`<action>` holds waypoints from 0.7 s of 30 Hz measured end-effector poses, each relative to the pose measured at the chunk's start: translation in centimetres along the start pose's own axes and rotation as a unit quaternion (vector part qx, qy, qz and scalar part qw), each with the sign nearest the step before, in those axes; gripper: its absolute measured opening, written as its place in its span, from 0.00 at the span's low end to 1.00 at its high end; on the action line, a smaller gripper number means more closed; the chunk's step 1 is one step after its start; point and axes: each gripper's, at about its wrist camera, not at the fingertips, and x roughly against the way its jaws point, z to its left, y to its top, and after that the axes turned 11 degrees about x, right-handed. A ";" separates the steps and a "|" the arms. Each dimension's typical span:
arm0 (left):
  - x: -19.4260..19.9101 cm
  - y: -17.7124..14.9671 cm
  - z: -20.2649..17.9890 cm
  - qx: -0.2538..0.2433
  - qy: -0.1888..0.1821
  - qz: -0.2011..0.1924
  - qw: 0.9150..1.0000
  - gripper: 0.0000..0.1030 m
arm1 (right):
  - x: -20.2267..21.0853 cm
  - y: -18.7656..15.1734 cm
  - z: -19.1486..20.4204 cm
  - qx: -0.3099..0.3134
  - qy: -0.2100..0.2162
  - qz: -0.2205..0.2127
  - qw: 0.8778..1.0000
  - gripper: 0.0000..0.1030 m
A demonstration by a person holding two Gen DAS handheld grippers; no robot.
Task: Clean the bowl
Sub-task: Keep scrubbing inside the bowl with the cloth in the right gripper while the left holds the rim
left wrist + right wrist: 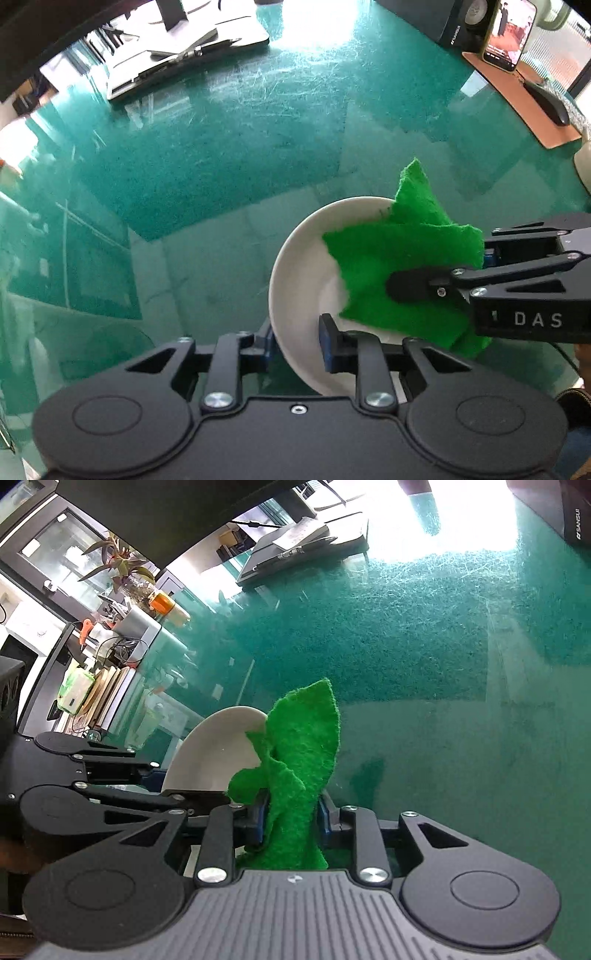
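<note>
From the left wrist camera I see my left gripper [297, 341] straddling the near rim of the white bowl [295, 266], one finger outside the wall and one inside. The jaws stand narrow and look clamped on that rim, steadying the bowl on the green glass tabletop [229, 155]. The right gripper [397, 286] reaches in from the right side of this view, carrying the green scouring cloth [391, 258], which covers the right half of the bowl's interior and sticks up past the far rim. A mouse [546, 99] on a brown mat [513, 99] and a phone [508, 33] sit far off at the top right, well apart from the work.

From the right wrist camera, my right gripper [290, 816] has its jaws drawn in on the cloth [295, 775], which bunches between the blue pads and fans upward. The bowl [210, 753] shows to the left of the cloth, appearing tilted, with the left gripper [155, 779] at its edge. Whether the cloth is actually pressing on the bowl's inner surface I cannot tell from here, since the cloth hides the contact.

I judge the wiping step is in hand: bowl held, cloth inside it. The next move calls for sweeping the cloth around the inner wall towards the uncovered left side, keeping the left grip firm so the bowl does not slip or spin.
</note>
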 end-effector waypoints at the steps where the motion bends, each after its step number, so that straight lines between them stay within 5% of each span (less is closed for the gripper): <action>1: -0.1 0.0 0.1 0.000 -0.002 0.001 1.000 0.23 | 0.0 0.0 0.0 0.001 0.000 0.001 1.000 0.27; 13: -0.5 1.1 -0.3 -0.078 -0.003 0.000 0.997 0.25 | -0.6 2.4 0.0 0.027 -0.014 0.015 0.999 0.29; 21: -0.7 1.4 0.7 -0.034 0.006 -0.027 0.999 0.35 | -3.2 5.9 1.3 0.078 -0.009 0.006 0.997 0.31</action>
